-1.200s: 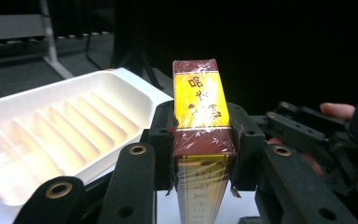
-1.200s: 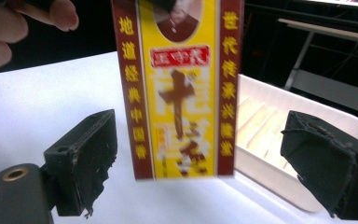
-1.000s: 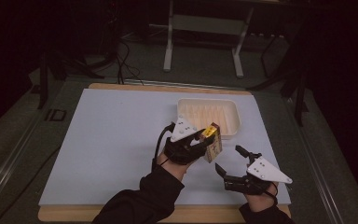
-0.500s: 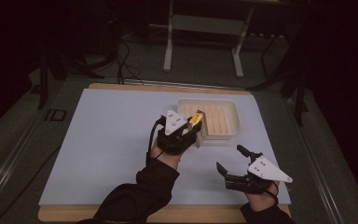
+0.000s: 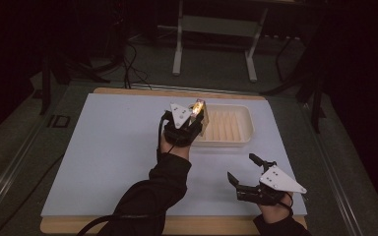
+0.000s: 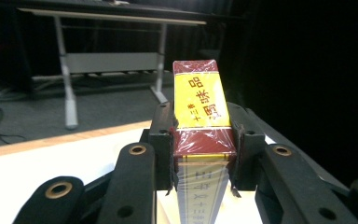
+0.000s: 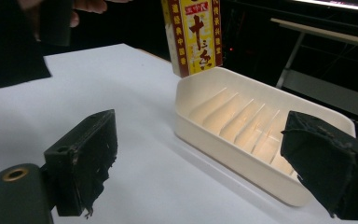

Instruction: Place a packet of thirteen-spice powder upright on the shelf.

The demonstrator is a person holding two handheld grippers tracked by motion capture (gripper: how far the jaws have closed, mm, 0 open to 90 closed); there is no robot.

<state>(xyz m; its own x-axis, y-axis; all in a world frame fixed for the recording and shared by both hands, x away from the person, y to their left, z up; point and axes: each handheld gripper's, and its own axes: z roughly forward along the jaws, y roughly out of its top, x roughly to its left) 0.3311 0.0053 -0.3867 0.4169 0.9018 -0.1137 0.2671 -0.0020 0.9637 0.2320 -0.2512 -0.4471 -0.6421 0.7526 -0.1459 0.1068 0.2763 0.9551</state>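
Observation:
A dark red and yellow box (image 6: 200, 112) with printed characters stands between the jaws of my left gripper (image 6: 204, 149), which is shut on its sides. In the high view that box (image 5: 198, 114) hangs upright over the left end of a cream ribbed tray (image 5: 243, 129), with my left gripper (image 5: 194, 123) under the person's left hand. From the right gripper view the box (image 7: 192, 35) hovers just above the tray's (image 7: 200, 135) near corner. My right gripper (image 5: 246, 169) rests near the table's front right, open, with nothing between its black pads (image 7: 86, 158).
A white sheet (image 5: 113, 147) covers the wooden tabletop. A metal-legged bench (image 5: 214, 29) stands behind the table on the dark floor, with cables (image 5: 128, 54) at the back left. A dark marked label (image 5: 59, 121) lies off the sheet's left edge.
My left gripper has carried the box away from the front of the tray, up and back, to over the tray's left end. The right gripper has stayed put.

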